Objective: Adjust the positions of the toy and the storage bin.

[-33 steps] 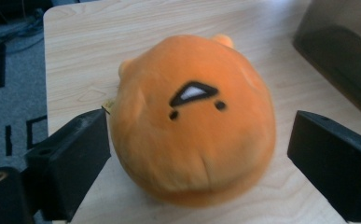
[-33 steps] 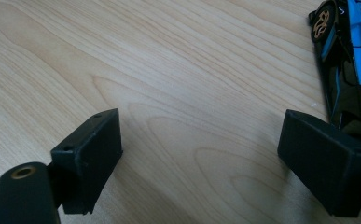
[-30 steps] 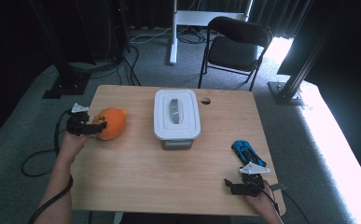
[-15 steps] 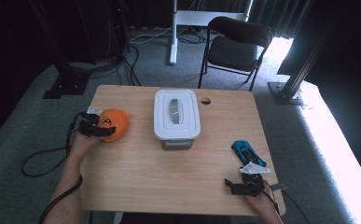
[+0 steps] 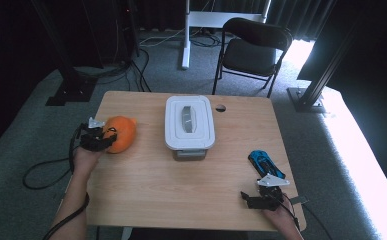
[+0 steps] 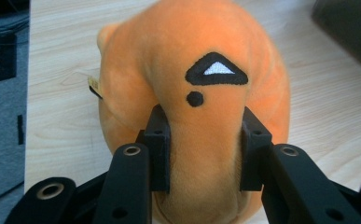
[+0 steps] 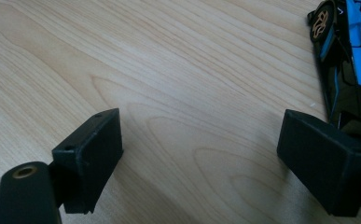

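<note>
Left gripper [image 6: 201,154] has just been closing and now pinches the orange plush toy [image 6: 197,93] at the surface's [image 5: 181,190] left edge; grasp looks set, lift likely next; right gripper [image 7: 215,158] gapes, idle beside the blue toy car [image 7: 350,60].

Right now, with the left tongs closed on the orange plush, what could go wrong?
The left tongs have just closed on a soft fold of the orange plush toy; it may slip out when lifted. The white lidded box looks shut, so a drop-in would be blocked. The blue toy car sits beside the open right tongs.
</note>
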Available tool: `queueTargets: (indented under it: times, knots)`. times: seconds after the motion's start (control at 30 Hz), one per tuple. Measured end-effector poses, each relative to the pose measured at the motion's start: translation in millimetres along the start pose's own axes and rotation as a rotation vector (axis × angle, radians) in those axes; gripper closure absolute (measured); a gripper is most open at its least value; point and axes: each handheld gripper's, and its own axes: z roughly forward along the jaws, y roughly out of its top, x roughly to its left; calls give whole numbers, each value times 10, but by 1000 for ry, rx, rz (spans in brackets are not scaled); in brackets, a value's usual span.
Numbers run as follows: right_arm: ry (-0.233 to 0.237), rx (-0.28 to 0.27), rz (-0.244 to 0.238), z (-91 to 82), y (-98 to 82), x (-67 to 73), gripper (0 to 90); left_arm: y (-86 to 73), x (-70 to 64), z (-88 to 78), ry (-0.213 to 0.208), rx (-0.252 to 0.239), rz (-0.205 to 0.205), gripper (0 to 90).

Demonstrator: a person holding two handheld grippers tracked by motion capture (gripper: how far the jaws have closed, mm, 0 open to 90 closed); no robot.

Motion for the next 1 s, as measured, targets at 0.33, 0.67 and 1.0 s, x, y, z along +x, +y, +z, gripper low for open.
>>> queueTargets:
  times: [0.33,0.67,1.0]
  knots:
    - [0,0,0,0,0,0,133,-210,120,-464,28,19,27,652]
    - [-2,0,3,0,0,-1,133,-589,198,-915,34,-26,-46,650]
    - [-3,0,4,0,0,-1,133,-744,19,-754,-36,-33,-51,646]
